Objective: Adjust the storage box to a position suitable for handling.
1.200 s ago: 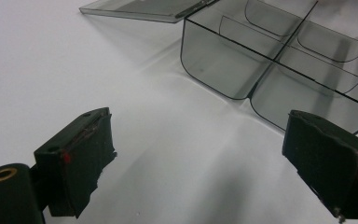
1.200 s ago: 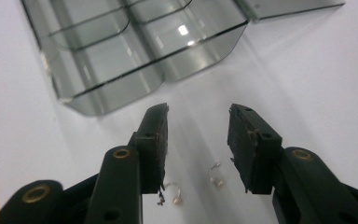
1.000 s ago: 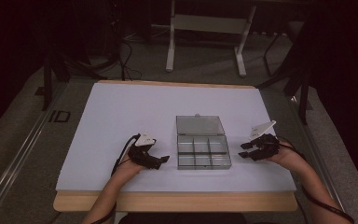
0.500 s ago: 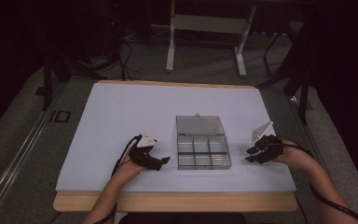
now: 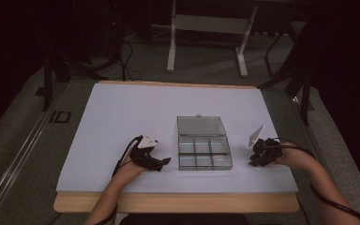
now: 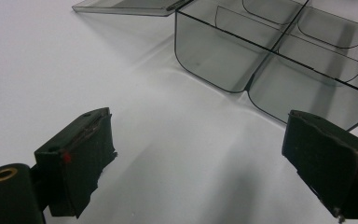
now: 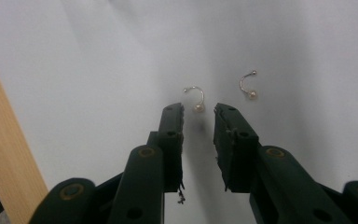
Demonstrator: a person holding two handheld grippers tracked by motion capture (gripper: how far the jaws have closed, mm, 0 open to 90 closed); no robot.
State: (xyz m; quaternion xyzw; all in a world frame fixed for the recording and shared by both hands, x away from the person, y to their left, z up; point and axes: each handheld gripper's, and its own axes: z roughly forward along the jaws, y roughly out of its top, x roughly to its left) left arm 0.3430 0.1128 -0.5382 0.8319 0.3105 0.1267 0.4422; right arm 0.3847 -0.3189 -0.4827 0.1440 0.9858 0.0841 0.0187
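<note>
A clear box (image 5: 204,165) with several empty compartments lies open mid-table, its lid (image 5: 200,125) flat behind it. My left gripper (image 5: 161,161) rests left of the box, open wide with nothing between its fingers; in the left gripper view (image 6: 200,149) the box corner (image 6: 223,60) is just ahead. My right gripper (image 5: 254,159) is right of the box. In the right gripper view (image 7: 199,109) its jaws have just been closing to a narrow gap. A small pearl hook earring (image 7: 195,89) lies just past the tips, not pinched. A second earring (image 7: 248,86) lies beside it.
A white sheet (image 5: 122,112) covers the wooden table, whose front edge (image 5: 178,202) is close to both hands. The wood edge (image 7: 4,140) runs near the right gripper. Table legs and cables stand on the floor behind.
The right hand has edged slightly toward the table's near side. The left hand has stayed where it was.
</note>
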